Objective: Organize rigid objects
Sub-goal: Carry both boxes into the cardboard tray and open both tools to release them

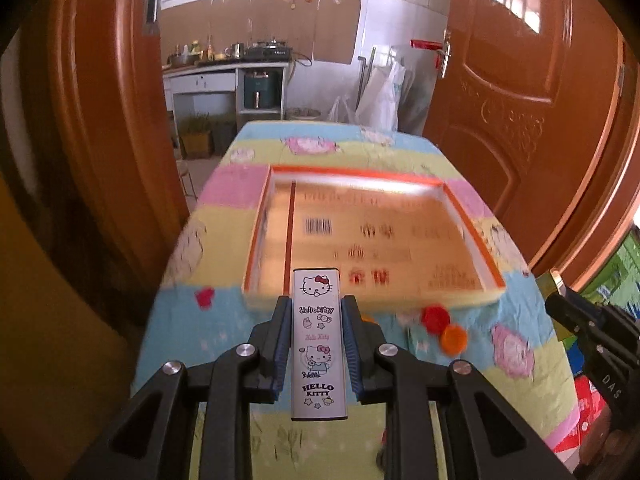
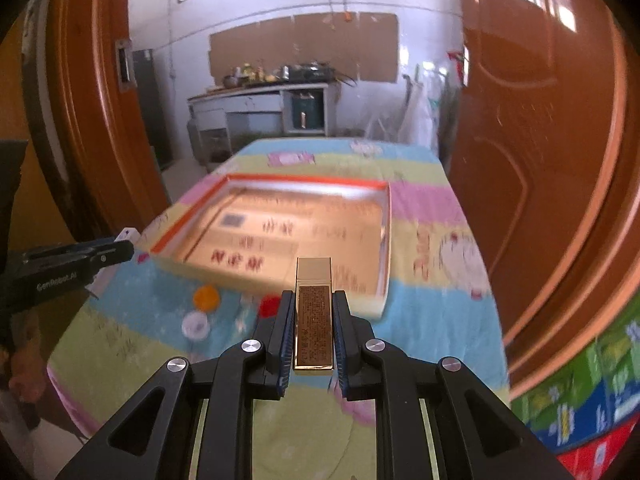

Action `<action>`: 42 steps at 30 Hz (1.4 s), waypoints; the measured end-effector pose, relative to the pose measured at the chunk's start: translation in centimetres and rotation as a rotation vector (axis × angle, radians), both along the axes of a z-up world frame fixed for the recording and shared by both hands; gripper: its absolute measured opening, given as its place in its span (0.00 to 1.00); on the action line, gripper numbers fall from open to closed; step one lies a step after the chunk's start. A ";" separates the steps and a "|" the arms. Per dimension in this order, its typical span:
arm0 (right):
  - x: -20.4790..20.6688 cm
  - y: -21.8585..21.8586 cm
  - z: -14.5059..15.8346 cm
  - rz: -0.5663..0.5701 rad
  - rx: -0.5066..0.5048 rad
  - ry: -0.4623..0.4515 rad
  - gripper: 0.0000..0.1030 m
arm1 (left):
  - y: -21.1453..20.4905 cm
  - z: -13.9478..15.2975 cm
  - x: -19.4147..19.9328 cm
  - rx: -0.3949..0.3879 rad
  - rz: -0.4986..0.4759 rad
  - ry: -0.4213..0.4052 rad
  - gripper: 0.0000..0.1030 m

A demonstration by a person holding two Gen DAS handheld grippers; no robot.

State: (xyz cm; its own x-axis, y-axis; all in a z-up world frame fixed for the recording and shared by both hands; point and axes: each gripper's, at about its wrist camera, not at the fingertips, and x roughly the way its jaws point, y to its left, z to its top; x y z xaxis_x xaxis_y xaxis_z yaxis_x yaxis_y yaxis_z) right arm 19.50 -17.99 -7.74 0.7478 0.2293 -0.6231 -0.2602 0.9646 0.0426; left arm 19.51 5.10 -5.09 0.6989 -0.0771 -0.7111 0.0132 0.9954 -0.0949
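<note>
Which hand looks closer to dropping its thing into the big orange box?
Probably the right gripper: its gold case already overlaps the box edge. The left gripper, holding the Hello Kitty case, is just short.

Left wrist view: camera mounted behind the left gripper (image 1: 316,316), looking forward and obliquely downward along its two black fingers, close above the near end of a table covered by a pastel cartoon-print cloth (image 1: 224,320). Right wrist view: the same arrangement behind the right gripper (image 2: 313,312), aimed likewise, from a station further right. Both views share the shallow orange-rimmed cardboard tray (image 1: 472,216) (image 2: 280,179), the orange bottle cap (image 1: 454,338) (image 2: 206,297), the brown wooden doors (image 1: 520,80) (image 2: 532,128) and the distant kitchen counter (image 1: 224,68) (image 2: 256,90). Each gripper enters the other's view at its edge.
</note>
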 end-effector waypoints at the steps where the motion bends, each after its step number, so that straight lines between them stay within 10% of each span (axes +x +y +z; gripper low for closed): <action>1: 0.5 0.1 0.5 0.011 -0.003 -0.007 0.17 | 0.0 0.3 0.5 0.000 0.000 -0.004 0.24; 8: 7.6 0.1 2.1 0.077 0.030 0.027 0.17 | -0.1 1.3 6.2 0.000 0.001 0.016 0.24; 19: 17.3 2.1 -3.7 0.106 0.062 0.204 0.17 | -0.5 -3.9 14.6 -0.015 -0.022 0.150 0.24; 42: 21.2 2.7 -9.2 0.071 0.029 0.291 0.18 | -2.0 -9.2 18.1 0.085 -0.074 0.202 0.26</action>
